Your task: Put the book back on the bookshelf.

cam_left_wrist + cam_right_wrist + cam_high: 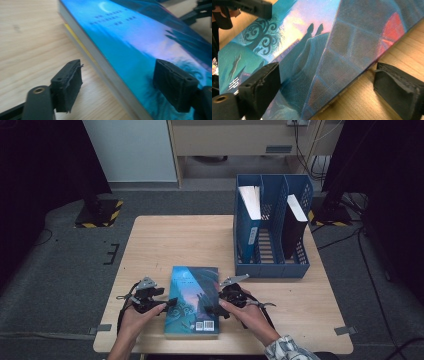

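Note:
A thick book (193, 300) with a blue-green picture cover lies flat near the front edge of the wooden table (170, 240). My left gripper (167, 304) is at the book's left edge. In the left gripper view, the left gripper (120, 82) straddles that edge of the book (140, 42), one pad over the cover and one beside the pages, neither pressing. My right gripper (212, 310) is at the right edge. The right gripper view shows the right gripper (329, 87) open around the book (317, 50), with a gap at the outer pad.
A blue three-slot file holder (272, 227) stands at the table's back right. It holds a blue book (248, 220) in the left slot and a dark book (295, 227) in the right slot. Bare tabletop stretches behind and to the left of the flat book.

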`<state>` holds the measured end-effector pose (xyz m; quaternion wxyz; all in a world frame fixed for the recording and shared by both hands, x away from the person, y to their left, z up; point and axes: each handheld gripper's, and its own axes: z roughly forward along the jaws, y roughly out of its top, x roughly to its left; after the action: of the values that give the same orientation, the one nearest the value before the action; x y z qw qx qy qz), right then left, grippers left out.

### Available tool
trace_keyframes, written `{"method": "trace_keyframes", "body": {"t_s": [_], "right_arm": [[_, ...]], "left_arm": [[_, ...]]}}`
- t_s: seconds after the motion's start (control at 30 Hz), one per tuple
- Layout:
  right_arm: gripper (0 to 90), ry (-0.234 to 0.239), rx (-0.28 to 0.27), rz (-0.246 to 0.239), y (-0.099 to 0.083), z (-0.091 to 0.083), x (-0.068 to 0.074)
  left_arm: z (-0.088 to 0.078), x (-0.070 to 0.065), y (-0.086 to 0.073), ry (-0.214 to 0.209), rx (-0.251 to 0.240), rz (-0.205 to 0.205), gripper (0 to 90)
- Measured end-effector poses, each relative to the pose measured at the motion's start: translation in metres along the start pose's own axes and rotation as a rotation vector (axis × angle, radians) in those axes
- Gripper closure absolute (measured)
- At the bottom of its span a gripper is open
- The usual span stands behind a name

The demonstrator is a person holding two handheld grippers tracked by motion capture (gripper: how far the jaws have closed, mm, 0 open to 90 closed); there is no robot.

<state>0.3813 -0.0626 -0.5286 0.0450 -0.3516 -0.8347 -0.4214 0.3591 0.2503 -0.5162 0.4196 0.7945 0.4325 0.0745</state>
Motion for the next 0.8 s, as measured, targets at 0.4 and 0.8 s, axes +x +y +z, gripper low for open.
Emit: {"method": "trace_keyframes", "body": {"t_s": [0.4, 0.8], "right_arm": [[16.2, -0.002, -0.01, 0.024, 0.0003, -0.0029, -0.0021], [18.8, 0.012, -0.011, -0.003, 0.0036, 0.0024, 0.0065]], "left_arm": [[0.0127, 0.0013, 0.0008, -0.096, 0.038, -0.049, 11.7], [0.0042, 0.0084, 0.0001, -0.062, 0.036, -0.042, 12.2]]}}
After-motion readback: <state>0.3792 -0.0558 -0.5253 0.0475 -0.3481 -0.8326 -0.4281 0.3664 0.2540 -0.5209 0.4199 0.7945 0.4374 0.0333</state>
